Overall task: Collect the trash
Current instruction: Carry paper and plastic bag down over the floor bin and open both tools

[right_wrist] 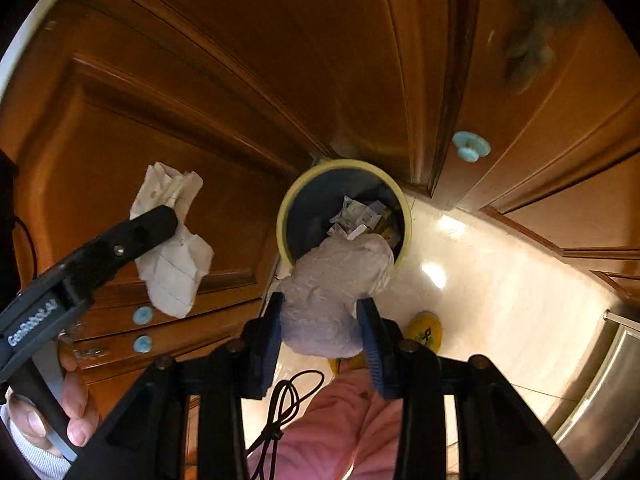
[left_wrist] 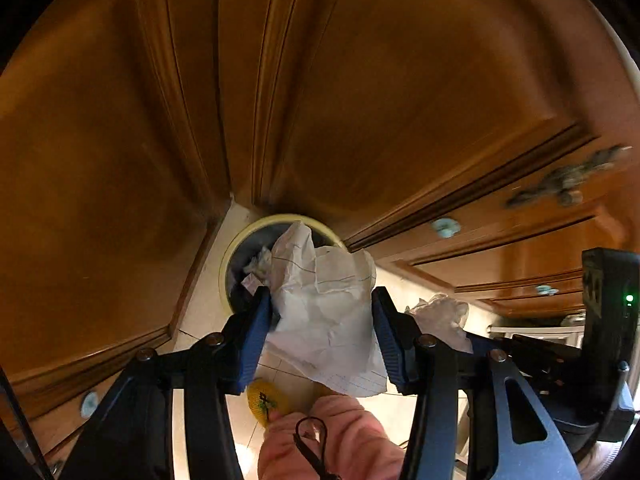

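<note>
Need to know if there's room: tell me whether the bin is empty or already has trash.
Already has trash: the bin holds crumpled paper and packaging inside; how full, cannot tell.

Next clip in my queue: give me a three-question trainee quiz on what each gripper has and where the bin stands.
1. True or false: the left gripper is shut on the crumpled lined paper.
2. What does the right gripper hold? A) a can B) a crumpled plastic bag C) nothing
3. Fill in: the yellow-rimmed trash bin stands on the tiled floor against the wooden ____.

Key:
1. True; its pads press the paper from both sides.
2. B; the crumpled plastic bag is gripped between the fingers, in line with the bin, which already holds scraps.
3. cabinets.
</note>
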### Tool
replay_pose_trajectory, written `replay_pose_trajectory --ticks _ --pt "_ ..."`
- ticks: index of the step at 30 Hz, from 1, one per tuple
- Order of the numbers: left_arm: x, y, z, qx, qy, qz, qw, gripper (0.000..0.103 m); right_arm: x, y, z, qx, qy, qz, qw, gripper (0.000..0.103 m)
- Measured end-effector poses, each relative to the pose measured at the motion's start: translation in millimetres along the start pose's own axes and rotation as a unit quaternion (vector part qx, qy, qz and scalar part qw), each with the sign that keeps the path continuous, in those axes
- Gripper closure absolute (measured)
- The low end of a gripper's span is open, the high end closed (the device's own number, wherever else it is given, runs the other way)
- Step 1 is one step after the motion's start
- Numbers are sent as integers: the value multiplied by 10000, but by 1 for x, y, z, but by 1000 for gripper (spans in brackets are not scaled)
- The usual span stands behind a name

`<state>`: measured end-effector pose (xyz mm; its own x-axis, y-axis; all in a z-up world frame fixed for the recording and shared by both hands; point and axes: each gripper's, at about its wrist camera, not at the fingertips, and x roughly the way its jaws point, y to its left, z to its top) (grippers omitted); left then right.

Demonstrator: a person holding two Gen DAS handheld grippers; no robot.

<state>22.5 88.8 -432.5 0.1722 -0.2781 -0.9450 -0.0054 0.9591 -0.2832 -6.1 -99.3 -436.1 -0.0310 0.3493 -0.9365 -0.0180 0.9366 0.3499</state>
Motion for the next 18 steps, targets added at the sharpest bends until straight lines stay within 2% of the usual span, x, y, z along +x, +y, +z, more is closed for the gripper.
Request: replay_pose_trajectory --ticks 5,8,11,15,18 --pt "38 10 7 -42 82 28 10000 51 32 -9 9 -65 45 22 10000 65" --pt "52 16 11 -29 100 88 9999 43 43 -6 13 -166 91 -30 9998 64" --pt "56 24 20 -98 65 125 9999 35 53 -3 18 -184 99 -57 9998 63" --pt "59 30 20 -141 92 183 9997 34 59 2 21 -174 86 -38 9998 62" --pt "54 32 19 -135 101 211 9996 34 66 4 23 -154 91 -47 9998 53"
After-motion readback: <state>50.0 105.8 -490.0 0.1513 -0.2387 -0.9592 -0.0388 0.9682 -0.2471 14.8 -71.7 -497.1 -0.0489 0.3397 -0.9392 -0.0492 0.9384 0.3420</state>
